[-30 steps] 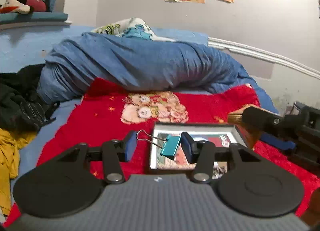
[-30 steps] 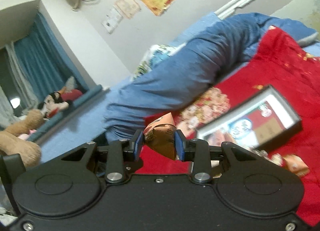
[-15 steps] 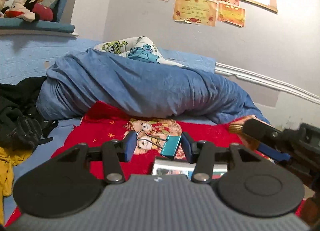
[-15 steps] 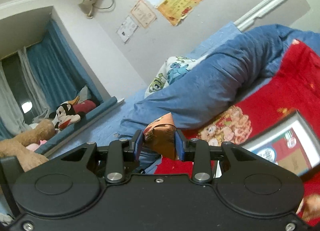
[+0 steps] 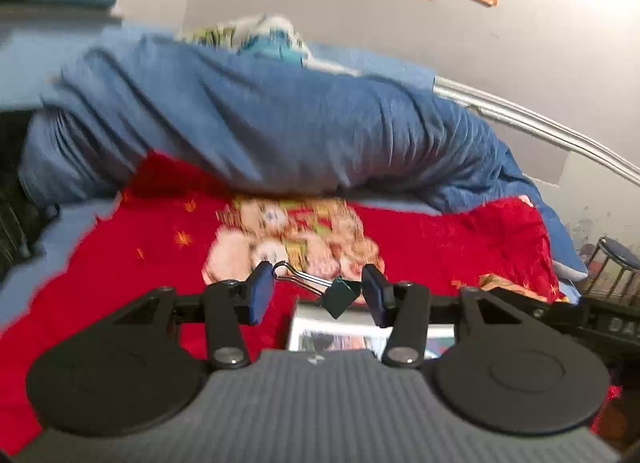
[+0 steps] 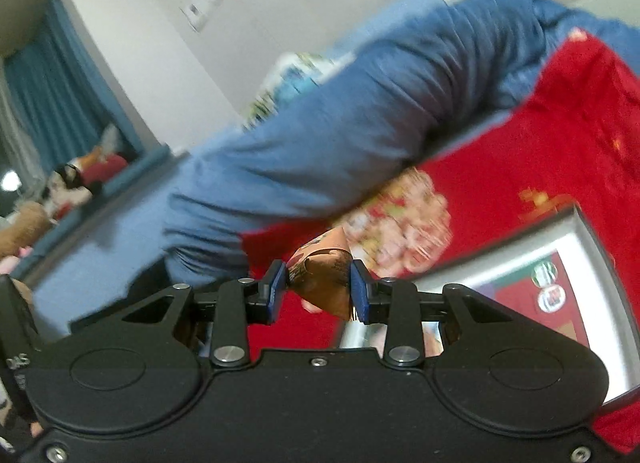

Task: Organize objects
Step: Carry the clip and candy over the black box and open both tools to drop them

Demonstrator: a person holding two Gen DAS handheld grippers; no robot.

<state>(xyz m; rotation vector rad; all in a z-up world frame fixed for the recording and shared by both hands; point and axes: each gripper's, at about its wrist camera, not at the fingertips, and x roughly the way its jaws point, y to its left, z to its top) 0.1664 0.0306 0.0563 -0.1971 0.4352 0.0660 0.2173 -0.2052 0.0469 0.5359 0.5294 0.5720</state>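
Observation:
My left gripper [image 5: 316, 295] is shut on a teal binder clip [image 5: 338, 297], pinched across its wire handles and body, held above the red blanket [image 5: 120, 263]. My right gripper [image 6: 318, 291] is shut on a brown printed snack packet [image 6: 324, 275], also held in the air. A framed picture [image 6: 560, 291] lies flat on the blanket below both grippers; its near edge shows just past the clip in the left wrist view [image 5: 332, 327]. Both views are blurred by motion.
A rolled blue duvet [image 5: 260, 131] lies across the bed behind the blanket. Dark clothes [image 5: 16, 203] are piled at the left. A small stool [image 5: 616, 263] stands at the right by the wall. Plush toys [image 6: 68, 187] sit on a window ledge.
Both grippers have tilted back down toward the bed after rising; the blanket and framed picture fill more of each view. Both still hold their objects.

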